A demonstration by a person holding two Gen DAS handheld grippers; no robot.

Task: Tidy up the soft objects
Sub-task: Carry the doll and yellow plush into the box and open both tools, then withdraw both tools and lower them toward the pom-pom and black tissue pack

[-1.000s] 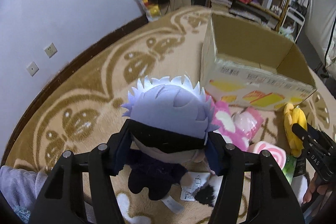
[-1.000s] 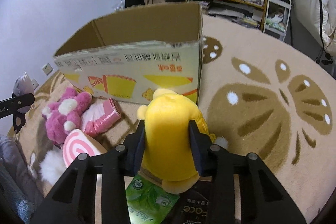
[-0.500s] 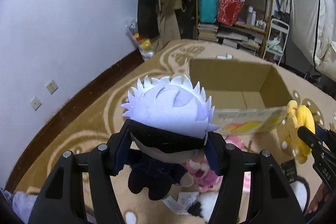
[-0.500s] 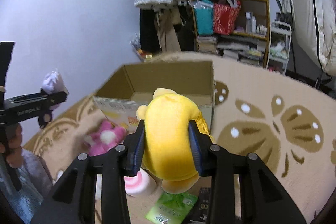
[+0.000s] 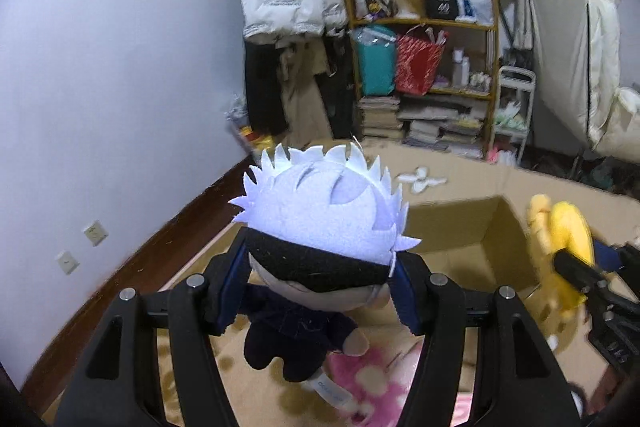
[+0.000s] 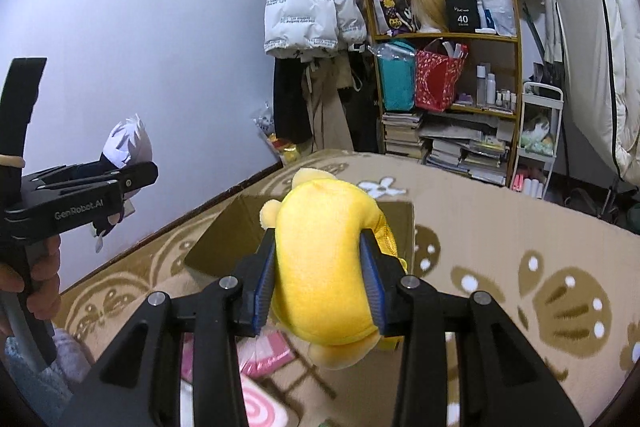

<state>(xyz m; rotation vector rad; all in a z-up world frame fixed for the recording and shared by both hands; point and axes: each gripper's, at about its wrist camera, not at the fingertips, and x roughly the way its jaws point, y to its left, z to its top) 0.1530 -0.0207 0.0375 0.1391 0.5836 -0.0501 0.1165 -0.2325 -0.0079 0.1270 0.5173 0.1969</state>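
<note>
My left gripper [image 5: 318,291] is shut on a white-haired doll [image 5: 324,215] with a black blindfold and dark body, held high above the rug. My right gripper [image 6: 322,287] is shut on a yellow plush toy [image 6: 324,267], also lifted. An open cardboard box [image 5: 460,231] lies below and ahead of both; it also shows in the right wrist view [image 6: 236,239]. The left gripper with the doll [image 6: 126,147] shows at the left of the right wrist view, and the yellow plush [image 5: 560,251] at the right of the left wrist view.
A pink plush [image 5: 372,383] and a pink swirl cushion [image 6: 260,407] lie on the patterned beige rug [image 6: 520,267]. A shelf [image 6: 444,75] with bags and books, hanging coats [image 6: 312,7] and a white cart [image 6: 536,131] stand at the far wall.
Both grippers have risen well above the rug with their toys. The view has tilted up from the box front to look over its open top toward the far wall.
</note>
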